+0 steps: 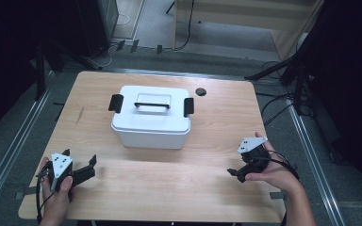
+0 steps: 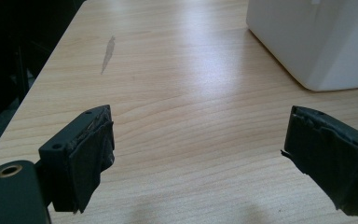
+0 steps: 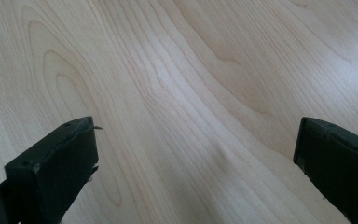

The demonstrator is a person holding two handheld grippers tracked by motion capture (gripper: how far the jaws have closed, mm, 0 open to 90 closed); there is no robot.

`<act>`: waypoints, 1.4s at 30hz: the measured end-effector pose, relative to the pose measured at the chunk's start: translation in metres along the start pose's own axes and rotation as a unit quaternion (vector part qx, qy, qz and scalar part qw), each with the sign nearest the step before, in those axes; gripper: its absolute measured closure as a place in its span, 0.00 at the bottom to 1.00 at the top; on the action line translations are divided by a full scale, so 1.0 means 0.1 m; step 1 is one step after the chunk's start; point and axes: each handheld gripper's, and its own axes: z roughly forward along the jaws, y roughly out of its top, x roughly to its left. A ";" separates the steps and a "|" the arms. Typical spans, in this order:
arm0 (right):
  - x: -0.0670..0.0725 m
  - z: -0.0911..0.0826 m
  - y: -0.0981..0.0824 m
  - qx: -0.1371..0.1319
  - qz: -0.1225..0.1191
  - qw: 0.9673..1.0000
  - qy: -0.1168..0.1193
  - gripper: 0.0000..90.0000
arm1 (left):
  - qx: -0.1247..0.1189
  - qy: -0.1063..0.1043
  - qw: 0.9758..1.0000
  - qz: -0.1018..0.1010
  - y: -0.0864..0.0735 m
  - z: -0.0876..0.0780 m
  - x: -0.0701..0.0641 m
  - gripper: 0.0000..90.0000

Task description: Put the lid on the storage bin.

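- So, high view first: the white lidded box (image 1: 151, 117) sits mid-table, a bit toward 12 o'clock, lid on, with a black latch on each end and a black handle (image 1: 152, 105) lying flat on top. Probably centred like that so both hands can reach a latch.
- The left gripper (image 1: 80, 165) rests near the table edge around 8 o'clock and the right gripper (image 1: 238, 173) around 4 o'clock, both well apart from the box, jaws spread with nothing in them. Looks like a ready pose to me.
- A small dark disc (image 1: 200, 92) sits at about 1 o'clock from the box, out of the way. Nothing lies between either gripper and the box.
- Left gripper view: jaws wide apart over bare wood, the box's corner (image 2: 317, 42) up at 1 o'clock, plus a grey scuff (image 2: 107, 53) on the table (image 2: 177, 116) at 11 o'clock.
- Right gripper view: jaws apart too, just wood grain between them.
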 end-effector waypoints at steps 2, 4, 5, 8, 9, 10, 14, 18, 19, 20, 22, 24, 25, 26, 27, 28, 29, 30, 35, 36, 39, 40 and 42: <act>0.02 0.01 -0.05 -0.003 0.008 1.000 -0.003 0.00 | 0.000 0.000 1.000 0.000 0.00 0.00 0.00 0.10; 0.03 0.01 -0.10 -0.010 0.009 1.000 -0.007 0.00 | 0.000 0.000 1.000 0.000 0.00 0.00 0.00 0.10; 0.04 0.00 -0.12 -0.014 0.016 1.000 -0.010 0.00 | 0.000 0.000 1.000 0.000 0.00 0.00 0.00 0.10; 0.04 0.00 -0.20 -0.029 0.027 0.999 -0.015 0.00 | -0.001 0.000 1.000 0.000 0.00 0.00 0.00 0.10; 0.04 0.00 -0.23 -0.032 0.032 0.999 -0.015 0.00 | -0.001 0.000 1.000 0.000 0.00 0.00 0.00 0.10; 0.05 0.00 -0.27 -0.036 0.036 0.999 -0.015 0.00 | -0.001 0.000 1.000 0.000 0.00 0.00 0.00 0.10; 0.08 0.00 -0.39 -0.051 0.053 0.997 -0.012 0.00 | -0.001 0.001 1.000 0.001 0.00 0.00 0.00 0.10; 0.12 0.02 -0.50 -0.065 0.066 0.995 -0.022 0.00 | 0.000 0.002 1.000 0.000 0.00 0.00 -0.01 0.10; 0.13 0.02 -0.53 -0.072 0.069 0.995 -0.025 0.00 | 0.000 0.002 1.000 0.001 0.00 0.00 -0.01 0.10; 0.13 0.03 -0.56 -0.076 0.076 0.994 -0.027 0.00 | 0.000 0.002 1.000 0.000 0.00 0.00 -0.01 0.10; 0.15 0.02 -0.63 -0.086 0.088 0.992 -0.026 0.00 | 0.000 0.002 1.000 0.000 0.00 0.00 0.00 0.10; 0.17 0.02 -0.69 -0.099 0.100 0.990 -0.025 0.00 | 0.000 0.002 1.000 0.000 0.00 0.00 -0.01 0.10; 0.18 0.02 -0.72 -0.103 0.103 0.989 -0.023 0.00 | 0.000 0.002 1.000 0.000 0.00 0.00 -0.01 0.10; 0.19 0.02 -0.74 -0.108 0.106 0.988 -0.022 0.00 | 0.000 0.002 1.000 0.000 0.00 0.00 -0.01 0.10; 0.22 0.02 -0.77 -0.112 0.112 0.987 -0.026 0.00 | 0.000 0.002 1.000 0.000 0.00 0.00 -0.01 0.10; 0.23 0.02 -0.79 -0.114 0.115 0.986 -0.032 0.00 | 0.000 0.002 1.000 0.000 0.00 0.00 -0.01 0.10; 0.24 0.03 -0.82 -0.120 0.118 0.985 -0.036 0.00 | 0.000 0.002 1.000 0.000 0.00 0.00 -0.01 0.10; 0.25 0.03 -0.84 -0.124 0.123 0.984 -0.040 0.00 | 0.000 0.002 1.000 0.000 0.00 0.00 -0.01 0.10; 0.27 0.02 -0.88 -0.142 0.141 0.978 -0.052 0.00 | 0.000 0.002 1.000 -0.002 0.00 0.00 0.00 0.10; 0.28 0.02 -0.88 -0.143 0.144 0.978 -0.052 0.00 | 0.001 0.002 1.000 -0.002 0.00 0.00 0.00 0.10; 0.29 0.04 -0.91 -0.151 0.145 0.976 -0.058 0.00 | 0.001 0.002 1.000 -0.002 0.00 0.00 0.00 0.10; 0.31 0.04 -0.92 -0.152 0.146 0.976 -0.059 0.00 | 0.002 0.002 1.000 -0.001 0.00 0.00 0.00 0.10; 0.31 0.04 -0.94 -0.159 0.146 0.975 -0.057 0.00 | 0.004 0.003 1.000 -0.001 0.00 0.01 0.00 0.10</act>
